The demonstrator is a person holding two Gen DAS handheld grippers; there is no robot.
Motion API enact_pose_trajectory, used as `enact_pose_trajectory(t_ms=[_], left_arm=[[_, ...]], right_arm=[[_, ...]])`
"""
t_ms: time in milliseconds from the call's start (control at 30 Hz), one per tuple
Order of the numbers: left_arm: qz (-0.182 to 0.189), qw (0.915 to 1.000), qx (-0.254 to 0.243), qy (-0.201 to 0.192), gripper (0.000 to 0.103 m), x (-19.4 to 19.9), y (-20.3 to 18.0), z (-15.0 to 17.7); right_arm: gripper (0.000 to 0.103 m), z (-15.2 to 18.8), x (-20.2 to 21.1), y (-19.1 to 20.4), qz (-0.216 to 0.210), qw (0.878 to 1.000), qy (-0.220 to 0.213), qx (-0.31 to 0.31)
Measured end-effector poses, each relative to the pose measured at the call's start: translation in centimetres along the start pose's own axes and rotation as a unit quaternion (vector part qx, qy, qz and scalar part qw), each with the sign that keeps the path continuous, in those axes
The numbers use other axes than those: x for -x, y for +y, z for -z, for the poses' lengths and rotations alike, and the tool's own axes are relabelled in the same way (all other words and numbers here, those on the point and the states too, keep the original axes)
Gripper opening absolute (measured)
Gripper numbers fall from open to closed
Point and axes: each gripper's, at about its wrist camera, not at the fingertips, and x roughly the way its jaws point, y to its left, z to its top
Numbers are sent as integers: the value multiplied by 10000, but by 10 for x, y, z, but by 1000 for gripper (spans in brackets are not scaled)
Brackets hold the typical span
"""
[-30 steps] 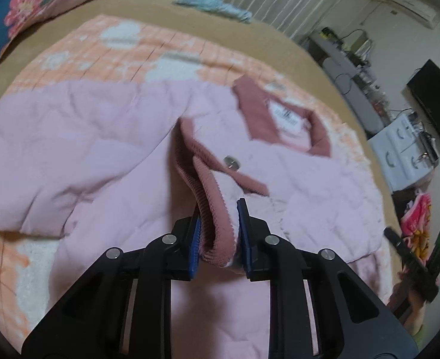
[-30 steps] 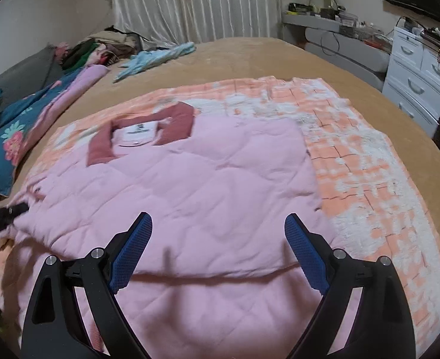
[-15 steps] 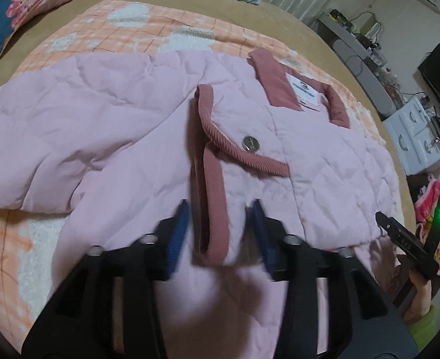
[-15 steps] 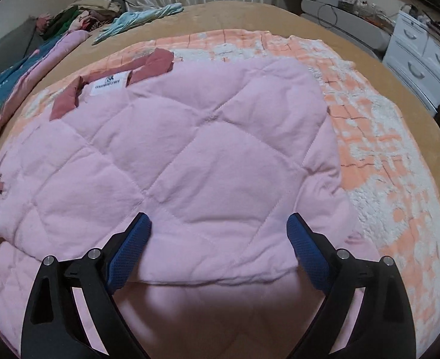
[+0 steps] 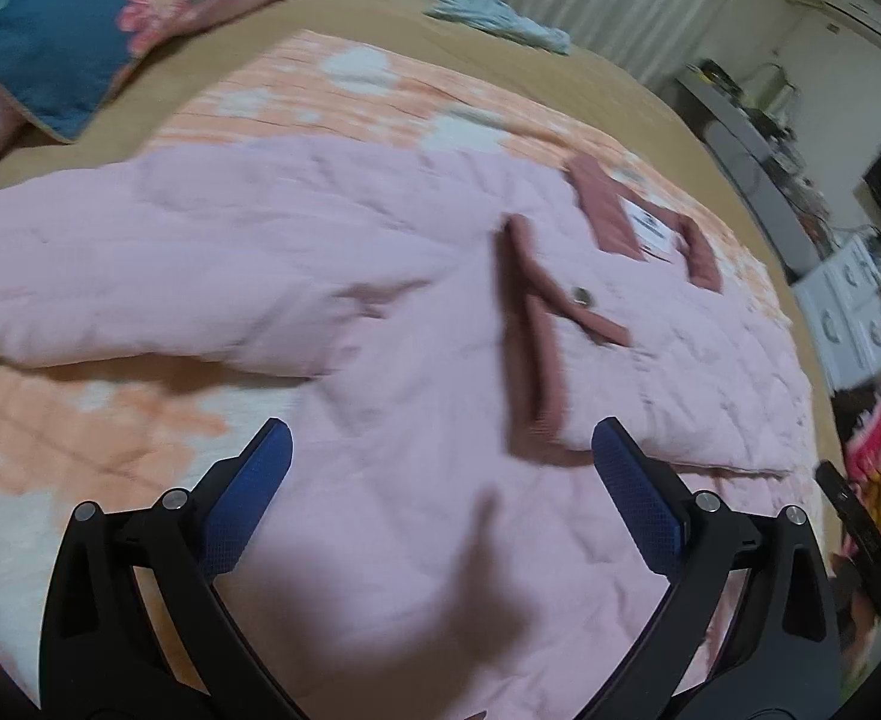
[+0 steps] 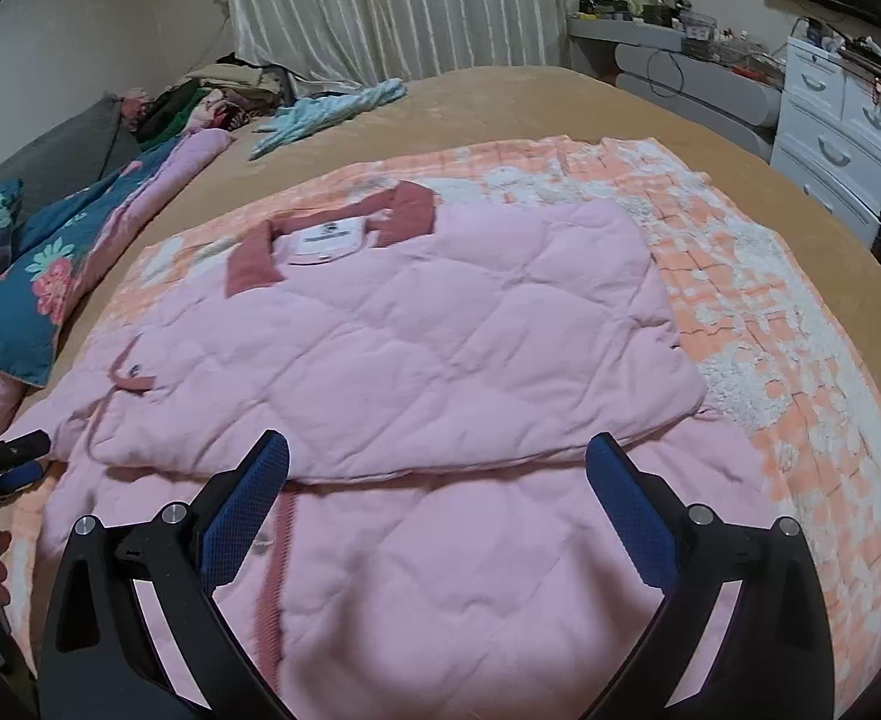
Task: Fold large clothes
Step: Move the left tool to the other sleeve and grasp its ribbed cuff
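Observation:
A pink quilted jacket [image 5: 380, 276] lies spread on the bed, its dark pink collar [image 5: 638, 222] at the far end. One side is folded over the body [image 6: 440, 330]. A sleeve's dark pink cuff [image 5: 536, 324], with a metal snap, rests flat on the body. My left gripper [image 5: 440, 438] hovers just short of that cuff, its jaws opening with nothing between them. My right gripper [image 6: 438, 449] hangs over the folded panel's near edge, jaws also opening and empty. The left gripper [image 6: 14, 462] shows at the left edge of the right wrist view.
The jacket lies on an orange-and-white blanket [image 6: 770, 300] over a tan bedspread [image 6: 560, 96]. A floral teal pillow [image 5: 80, 30] and a light blue garment [image 6: 326, 111] sit at the far side. White drawers [image 6: 836, 132] stand to the right of the bed.
The left gripper let go of the cuff, opened wide and drew back; the cuff now lies flat on the jacket. The right gripper pulled back from the folded panel.

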Motion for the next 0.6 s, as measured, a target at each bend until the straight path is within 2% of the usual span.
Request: enact_pose_trajectory(t_ms=[200,367,600], left_arm=[[-247,9991,296,-193,94,20,36,1],[-173,9979,569,-247,94,30,65,0],[-412,9947,844,-416,94,43,100,0]], right_arm=[[99,0,13,45,-205,9991,-55,359],[99,-1,19,85,-372,9970,-130,666],[99,-1,23,136,-656,9931,-142,962]])
